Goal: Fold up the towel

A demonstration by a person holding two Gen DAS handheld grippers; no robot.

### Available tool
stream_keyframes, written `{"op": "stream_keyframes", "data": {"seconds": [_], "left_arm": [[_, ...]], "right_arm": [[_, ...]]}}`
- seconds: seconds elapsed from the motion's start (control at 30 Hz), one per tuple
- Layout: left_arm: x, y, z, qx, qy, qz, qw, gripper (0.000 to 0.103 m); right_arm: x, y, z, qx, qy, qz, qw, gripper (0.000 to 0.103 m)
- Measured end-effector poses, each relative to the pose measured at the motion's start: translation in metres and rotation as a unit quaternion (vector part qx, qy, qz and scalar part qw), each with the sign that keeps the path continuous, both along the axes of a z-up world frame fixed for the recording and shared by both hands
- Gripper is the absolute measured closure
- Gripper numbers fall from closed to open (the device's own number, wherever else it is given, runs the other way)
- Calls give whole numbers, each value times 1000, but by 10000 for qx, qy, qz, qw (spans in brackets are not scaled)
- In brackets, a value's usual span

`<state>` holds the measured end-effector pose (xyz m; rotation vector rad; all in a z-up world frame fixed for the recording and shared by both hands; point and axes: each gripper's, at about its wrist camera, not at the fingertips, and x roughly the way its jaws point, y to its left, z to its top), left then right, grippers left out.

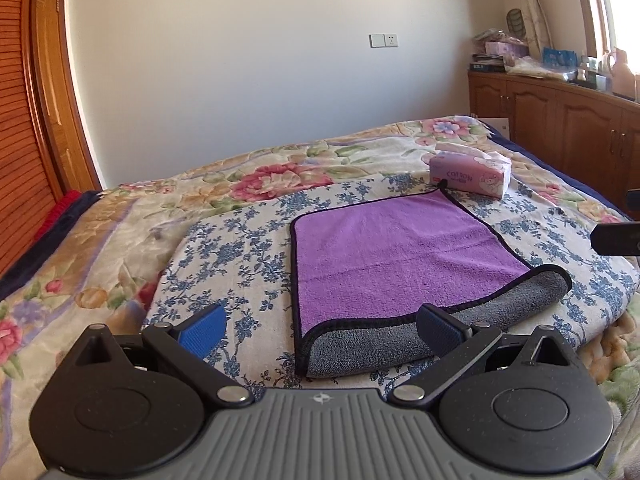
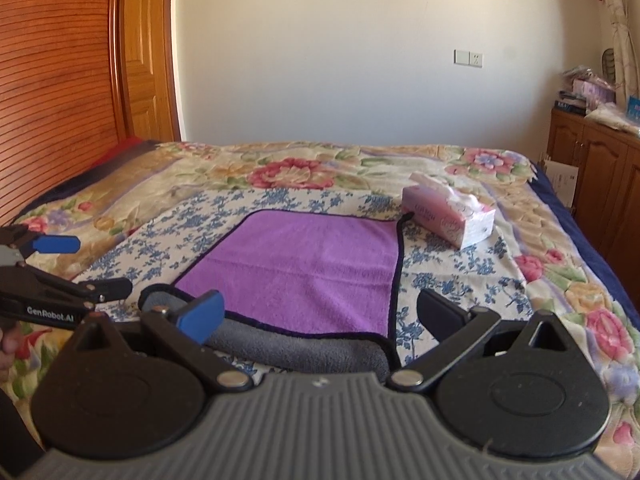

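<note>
A purple towel (image 1: 392, 248) with a black hem lies flat on a blue-flowered cloth on the bed. Its near edge is turned over, so the grey underside (image 1: 400, 340) shows as a strip. It also shows in the right wrist view (image 2: 312, 268) with the grey strip (image 2: 304, 348) nearest. My left gripper (image 1: 320, 326) is open and empty, just short of the towel's near left corner. My right gripper (image 2: 320, 316) is open and empty over the near edge. The left gripper (image 2: 84, 264) shows at the left of the right wrist view.
A pink tissue pack (image 1: 470, 174) lies beyond the towel's far right corner, also in the right wrist view (image 2: 448, 216). The floral bedspread (image 1: 100, 280) covers the bed. Wooden cabinets (image 1: 560, 120) with clutter stand at the right, a wooden wardrobe (image 2: 60, 80) at the left.
</note>
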<state>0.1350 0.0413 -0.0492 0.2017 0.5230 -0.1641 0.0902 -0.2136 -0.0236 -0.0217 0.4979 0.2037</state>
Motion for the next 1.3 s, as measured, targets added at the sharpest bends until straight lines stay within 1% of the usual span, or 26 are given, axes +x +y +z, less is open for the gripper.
{"op": "stream_keyframes", "data": {"seconds": [0.03, 0.07, 0.1, 0.2, 0.27, 0.43, 0.73, 0.87, 1.03, 1.3], "left_arm": [[3, 1, -1, -20, 28, -29, 10000, 3], [6, 1, -2, -42, 60, -49, 10000, 4], [9, 1, -4, -58, 90, -61, 9999, 6], [18, 1, -8, -82, 180, -99, 9998, 10], [23, 2, -11, -86, 252, -146, 9995, 11], [37, 3, -23, -66, 450, -197, 9988, 15], [56, 10, -45, -130, 765, -81, 9970, 19], [63, 14, -52, -250, 896, -55, 9957, 21], [74, 19, -61, -395, 1030, -6, 9939, 28], [86, 26, -68, -674, 1165, 43, 9909, 31]], "right_arm": [[2, 0, -2, -10, 34, 9, 10000, 3], [6, -1, -4, -24, 100, 22, 9999, 8], [10, -2, -5, -20, 149, 28, 9999, 10], [18, -5, -9, 9, 260, 64, 9996, 11], [23, -7, -12, -9, 322, 74, 9995, 13], [35, -13, -20, -77, 492, 59, 9987, 13], [50, -20, -37, -188, 807, 116, 9965, 15], [55, -21, -42, -199, 913, 175, 9955, 16], [64, -22, -48, -174, 1024, 211, 9944, 16], [74, -28, -53, -155, 1150, 223, 9930, 16]]}}
